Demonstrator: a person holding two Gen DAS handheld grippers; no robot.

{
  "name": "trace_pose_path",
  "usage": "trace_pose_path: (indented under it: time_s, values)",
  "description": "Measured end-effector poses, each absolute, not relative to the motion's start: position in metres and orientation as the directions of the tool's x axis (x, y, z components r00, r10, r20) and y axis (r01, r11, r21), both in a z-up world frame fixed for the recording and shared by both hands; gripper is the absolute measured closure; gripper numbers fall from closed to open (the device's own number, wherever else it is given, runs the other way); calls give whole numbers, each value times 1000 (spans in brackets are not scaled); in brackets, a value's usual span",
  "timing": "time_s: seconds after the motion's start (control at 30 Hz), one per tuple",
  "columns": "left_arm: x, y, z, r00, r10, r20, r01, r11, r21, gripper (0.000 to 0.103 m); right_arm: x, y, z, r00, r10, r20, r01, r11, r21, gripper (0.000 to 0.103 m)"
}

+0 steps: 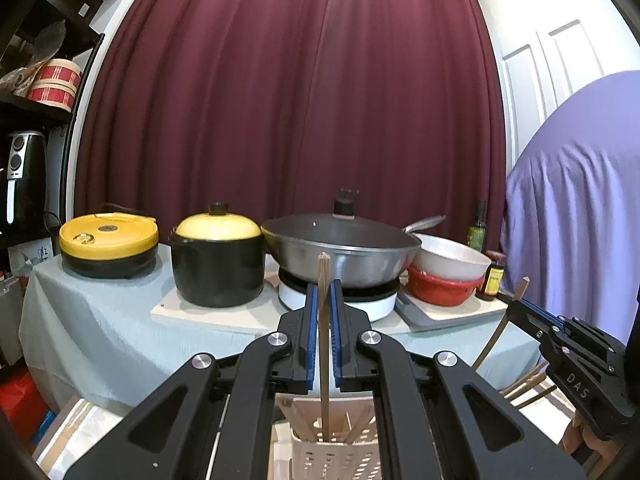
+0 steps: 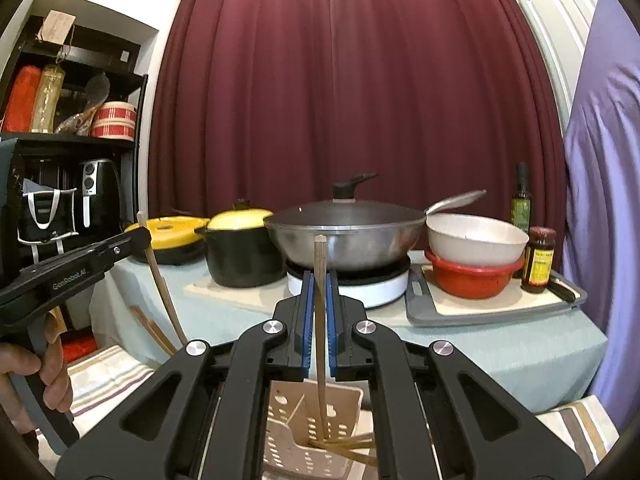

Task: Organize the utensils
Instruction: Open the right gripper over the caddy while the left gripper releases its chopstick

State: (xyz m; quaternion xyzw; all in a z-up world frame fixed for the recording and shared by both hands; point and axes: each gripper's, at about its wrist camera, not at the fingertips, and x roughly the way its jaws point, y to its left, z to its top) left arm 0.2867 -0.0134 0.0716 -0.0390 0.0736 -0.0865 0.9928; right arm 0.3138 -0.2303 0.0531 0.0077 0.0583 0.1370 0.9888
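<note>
My left gripper is shut on an upright wooden chopstick; its lower end dips into the beige perforated utensil holder right below. My right gripper is likewise shut on a second upright chopstick, whose tip sits inside the same holder. Other chopsticks lie slanted in that holder. In the left wrist view the right gripper shows at the right edge with its chopstick. In the right wrist view the left gripper shows at the left, held by a hand.
Behind the holder, a table with a pale cloth carries a yellow-lidded cooker, a black pot, a wok on a burner, stacked bowls, bottles and a grey tray. A shelf stands left. Striped cloth lies below.
</note>
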Motion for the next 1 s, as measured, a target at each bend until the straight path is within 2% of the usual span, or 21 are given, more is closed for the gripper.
trace_pose_path:
  time_s: [0.33,0.43,0.5,0.63,0.73,0.8,0.87,1.0]
  values:
    - [295,-20,55,964,-185,-189,172,982,-84,96,325,-225,33,947,262,-187,-260,965,31,96]
    - [296,-22,54,963,-183,-197,171,982,-76,83,323,-225,33,949,256,-185,-255,966,31,92]
    - [295,-23,54,963,-184,-195,173,982,-73,74,321,-225,35,952,250,-179,-248,968,33,82]
    - [293,-24,55,963,-186,-193,176,982,-67,67,315,-227,40,955,244,-167,-241,970,34,79]
    - [291,-24,57,964,-185,-192,176,982,-66,56,311,-228,44,959,236,-158,-233,972,36,75]
    - [287,-23,58,966,-183,-185,173,983,-66,47,307,-230,47,962,229,-150,-226,973,38,62]
    - [284,-23,59,966,-183,-181,173,982,-69,39,302,-232,50,965,221,-139,-217,975,38,58]
    - [275,-22,62,967,-182,-178,174,983,-64,33,291,-234,53,969,208,-129,-205,978,38,48]
